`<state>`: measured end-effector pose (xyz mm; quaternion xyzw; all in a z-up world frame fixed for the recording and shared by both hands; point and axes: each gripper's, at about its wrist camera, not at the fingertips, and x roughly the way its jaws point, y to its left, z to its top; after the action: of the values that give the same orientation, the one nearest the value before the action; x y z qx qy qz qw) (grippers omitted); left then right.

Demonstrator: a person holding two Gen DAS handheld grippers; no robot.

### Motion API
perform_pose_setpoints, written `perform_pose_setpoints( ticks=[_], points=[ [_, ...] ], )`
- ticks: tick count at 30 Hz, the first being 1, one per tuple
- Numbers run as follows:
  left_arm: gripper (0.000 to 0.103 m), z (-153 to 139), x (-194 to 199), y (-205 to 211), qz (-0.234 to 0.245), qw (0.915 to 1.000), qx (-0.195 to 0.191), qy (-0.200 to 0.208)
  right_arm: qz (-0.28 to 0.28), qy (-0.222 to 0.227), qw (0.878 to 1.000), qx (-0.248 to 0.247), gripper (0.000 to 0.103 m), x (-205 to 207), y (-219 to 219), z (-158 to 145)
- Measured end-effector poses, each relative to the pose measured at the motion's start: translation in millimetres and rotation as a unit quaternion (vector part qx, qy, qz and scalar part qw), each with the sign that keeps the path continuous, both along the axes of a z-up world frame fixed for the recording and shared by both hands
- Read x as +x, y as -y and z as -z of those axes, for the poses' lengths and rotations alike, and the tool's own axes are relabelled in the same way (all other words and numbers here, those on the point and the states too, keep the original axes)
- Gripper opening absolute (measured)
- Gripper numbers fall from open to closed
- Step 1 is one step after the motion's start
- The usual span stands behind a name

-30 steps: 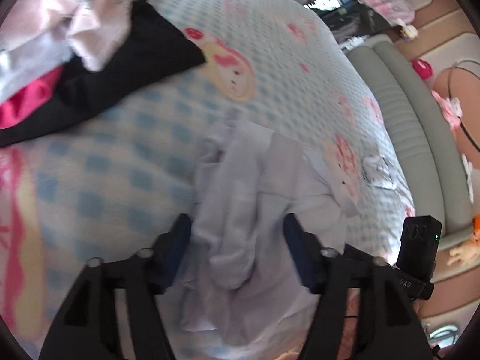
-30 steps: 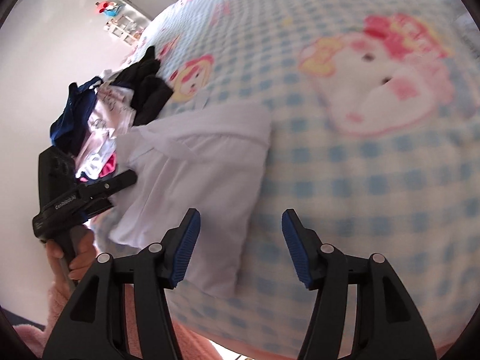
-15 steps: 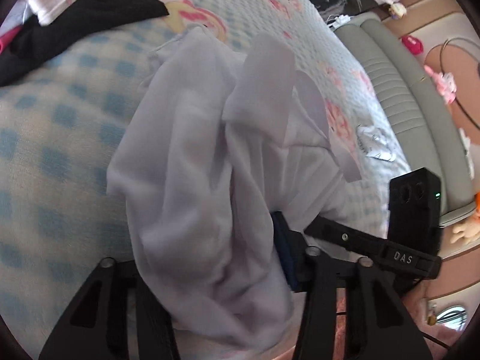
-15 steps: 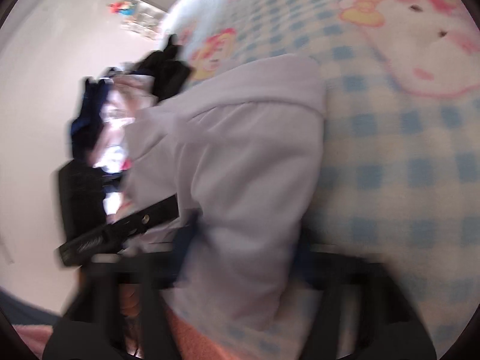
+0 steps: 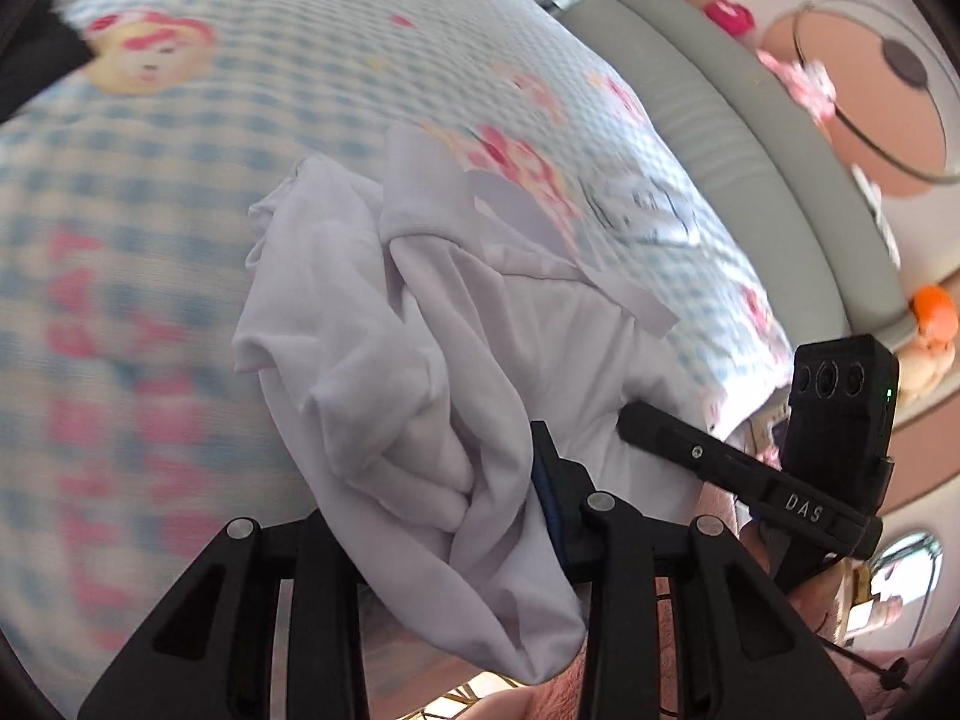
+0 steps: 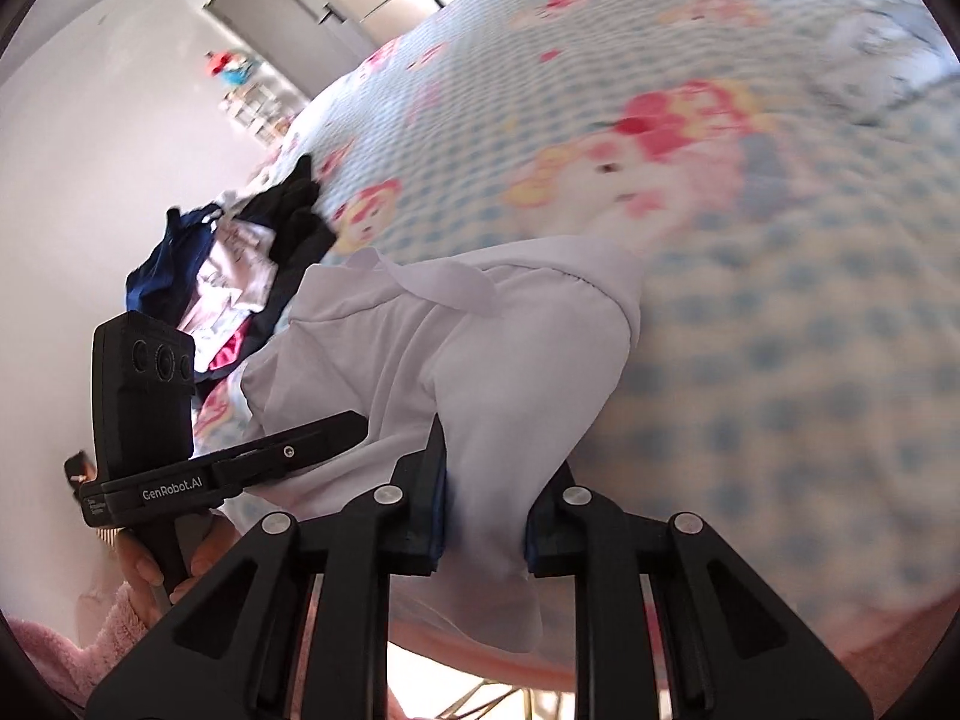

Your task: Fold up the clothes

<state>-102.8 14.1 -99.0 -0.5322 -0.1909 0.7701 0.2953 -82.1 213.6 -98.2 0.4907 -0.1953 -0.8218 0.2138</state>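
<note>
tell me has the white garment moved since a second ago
Yes. The white garment, then lying flat on the checked bedspread, is now bunched and pulled toward the near bed edge, with the left gripper and right gripper shut on it.

Counted two hand-held grippers, one white garment, one clothes pile, one checkered bed.

white cloth garment: plain white
bed cover: blue-and-cream check, pink cartoon figures
clothes pile: navy, black, pink, white
</note>
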Motion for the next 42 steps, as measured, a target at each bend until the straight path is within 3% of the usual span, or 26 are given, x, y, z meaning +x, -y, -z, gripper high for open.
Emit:
perform_pose_setpoints(
  ticks=[2, 7, 9, 13, 20, 24, 28, 34, 39, 42],
  points=[
    [0.038, 8.3, 0.0, -5.7, -0.005, 0.9996, -0.025, 0.013, 0.015, 0.015, 1.000, -0.003, 0.019, 3.4, -18.5, 11.2],
    [0.041, 16.6, 7.9, 23.7, -0.031, 0.9984, -0.030, 0.038, 0.025, 0.047, 0.999, -0.011, 0.022, 12.0, -26.9, 38.7],
    [0.050, 14.8, 12.0, 39.5, -0.044, 0.9977, -0.038, 0.035, 0.020, 0.045, 0.999, -0.005, 0.024, 14.4, -25.9, 38.9],
    [0.052, 13.4, 20.4, 67.8, -0.074, 0.9962, -0.025, 0.038, 0.019, 0.040, 0.999, -0.005, 0.033, 14.4, -31.8, 30.2],
    [0.057, -5.0, 24.4, 76.7, -0.078, 0.9956, -0.051, 0.007, 0.033, 0.001, 0.998, 0.046, 0.034, 21.1, -34.7, -0.3],
    [0.058, -24.2, 24.2, 68.8, -0.118, 0.9843, -0.126, -0.034, 0.033, -0.014, 0.997, 0.063, 0.035, 23.2, -29.3, -6.8],
    [0.058, -46.1, 32.6, 69.9, -0.143, 0.9781, -0.129, -0.079, 0.031, -0.020, 0.996, 0.085, 0.035, 23.6, -26.7, -8.5],
    [0.058, -65.6, 37.4, 50.2, -0.132, 0.9710, -0.146, -0.136, 0.040, -0.034, 0.994, 0.092, 0.037, 23.6, -27.6, -16.2],
    [0.058, -68.5, 42.0, 30.2, -0.090, 0.9796, -0.069, -0.166, 0.032, -0.023, 0.994, 0.104, 0.039, 21.6, -24.5, -7.1],
    [0.058, -52.7, 41.9, 3.1, -0.058, 0.9804, -0.101, -0.159, 0.028, -0.016, 0.993, 0.111, 0.039, 20.3, -22.6, -1.6]
  ],
)
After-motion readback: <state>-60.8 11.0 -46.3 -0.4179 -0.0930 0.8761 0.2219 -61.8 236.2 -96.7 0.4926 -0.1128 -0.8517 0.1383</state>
